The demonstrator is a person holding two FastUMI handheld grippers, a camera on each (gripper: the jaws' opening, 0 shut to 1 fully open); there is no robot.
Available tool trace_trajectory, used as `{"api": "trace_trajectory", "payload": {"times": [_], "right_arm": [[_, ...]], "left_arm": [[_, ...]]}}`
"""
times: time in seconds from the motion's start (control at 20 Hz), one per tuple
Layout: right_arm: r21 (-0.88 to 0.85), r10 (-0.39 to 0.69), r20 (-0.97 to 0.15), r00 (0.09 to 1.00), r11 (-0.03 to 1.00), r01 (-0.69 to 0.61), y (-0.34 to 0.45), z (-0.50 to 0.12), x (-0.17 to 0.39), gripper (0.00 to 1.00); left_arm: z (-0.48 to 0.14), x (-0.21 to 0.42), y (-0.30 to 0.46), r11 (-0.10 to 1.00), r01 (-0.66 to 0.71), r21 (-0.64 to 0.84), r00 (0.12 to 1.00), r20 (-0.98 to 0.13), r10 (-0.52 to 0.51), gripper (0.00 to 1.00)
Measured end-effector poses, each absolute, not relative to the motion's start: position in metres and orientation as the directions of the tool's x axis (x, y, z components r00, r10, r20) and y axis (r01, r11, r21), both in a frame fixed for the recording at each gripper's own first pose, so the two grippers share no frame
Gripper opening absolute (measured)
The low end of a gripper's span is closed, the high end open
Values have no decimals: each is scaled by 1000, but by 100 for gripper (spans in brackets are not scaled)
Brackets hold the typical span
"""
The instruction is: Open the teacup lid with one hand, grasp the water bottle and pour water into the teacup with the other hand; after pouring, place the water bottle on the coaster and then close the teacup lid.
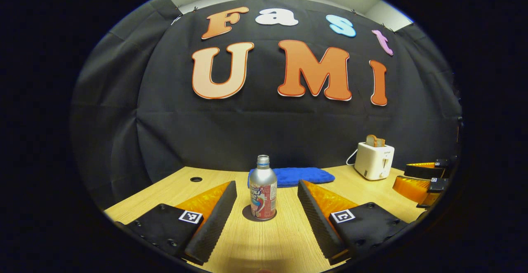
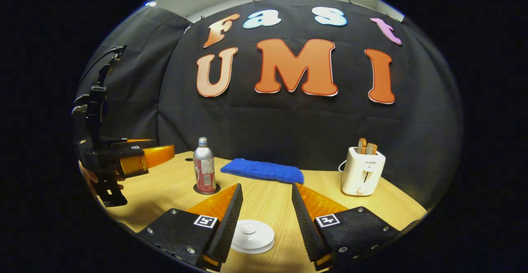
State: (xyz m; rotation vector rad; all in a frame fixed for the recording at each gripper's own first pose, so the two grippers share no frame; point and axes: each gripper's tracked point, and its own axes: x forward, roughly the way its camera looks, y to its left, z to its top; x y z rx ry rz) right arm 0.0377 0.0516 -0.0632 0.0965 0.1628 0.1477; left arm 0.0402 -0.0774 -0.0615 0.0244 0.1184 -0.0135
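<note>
Black cloth hangs behind a pale wood surface [image 1: 264, 240], with a white toaster [image 2: 362, 170] holding bread off to one side and a folded blue cloth [image 2: 264, 170] at the back.

So where are we in the task? The water bottle [image 1: 262, 188] is standing upright on a dark round coaster [image 1: 247, 214], neck uncapped as far as I can tell. The left claw [image 1: 267, 207] is lined up straight at it, fingers spread wide, with the bottle sitting in the gap but not touched by either finger. In the right gripper view you can see that claw off to the left with a hand behind it, hovering near the bottle.

The right claw [image 2: 266, 213] is also spread and empty, angled down over a white round lid [image 2: 251, 236] with a little knob in the middle. I'd guess that's the teacup lid sitting on the cup, but the cup body underneath is hidden from this angle, so I can't say for sure.

My read: either nothing's been poured yet, or the bottle is already back and only the lid is left. Can't tell which from this. Next move probably falls to the right claw: drop down, centre on that knob and pinch it gently, since it's small and smooth and could slip.
</note>
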Motion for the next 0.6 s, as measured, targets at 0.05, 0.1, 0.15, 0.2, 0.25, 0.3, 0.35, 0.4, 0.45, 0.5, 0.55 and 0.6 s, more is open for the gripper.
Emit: {"api": "trace_trajectory", "payload": {"times": [0.05,0.1,0.15,0.2,0.25,0.3,0.35,0.4,0.45,0.5,0.55,0.6], "right_arm": [[91,129,-135,982,989,-118,43,-54,38,74],[76,109,-114,987,992,-101,35,-44,37,74],[66,94,-92,991,994,-88,29,-35,36,74],[61,80,-72,994,995,-75,23,-26,35,70],[58,70,-55,996,996,-67,18,-18,35,75],[57,62,-42,997,997,-60,13,-12,33,75],[55,54,-35,998,997,-52,9,-8,32,76],[53,46,-29,999,998,-44,6,-6,30,77],[51,39,-23,999,998,-38,3,-4,29,78],[52,33,-16,999,998,-32,0,-2,27,75],[54,27,-10,1000,998,-26,-3,0,27,76],[56,22,-2,1000,998,-22,-4,2,26,77]], "left_arm": [[-56,39,-75,1000,8,22,994,-108,-5,97],[-52,38,-74,1000,-1,19,995,-101,3,97],[-47,36,-73,1000,-4,16,995,-97,5,97],[-43,33,-72,1000,-9,13,996,-94,10,93],[-39,30,-71,1000,-12,9,996,-87,13,93],[-34,27,-69,1000,-16,6,997,-78,16,93],[-32,25,-68,1000,-24,7,997,-69,25,97],[-27,21,-66,999,-32,9,998,-57,32,97],[-25,17,-66,999,-36,15,998,-46,37,97],[-19,12,-64,999,-42,21,999,-31,42,100],[-13,9,-62,998,-48,28,999,-12,48,100],[-6,6,-59,998,-59,37,998,10,59,98]]}}
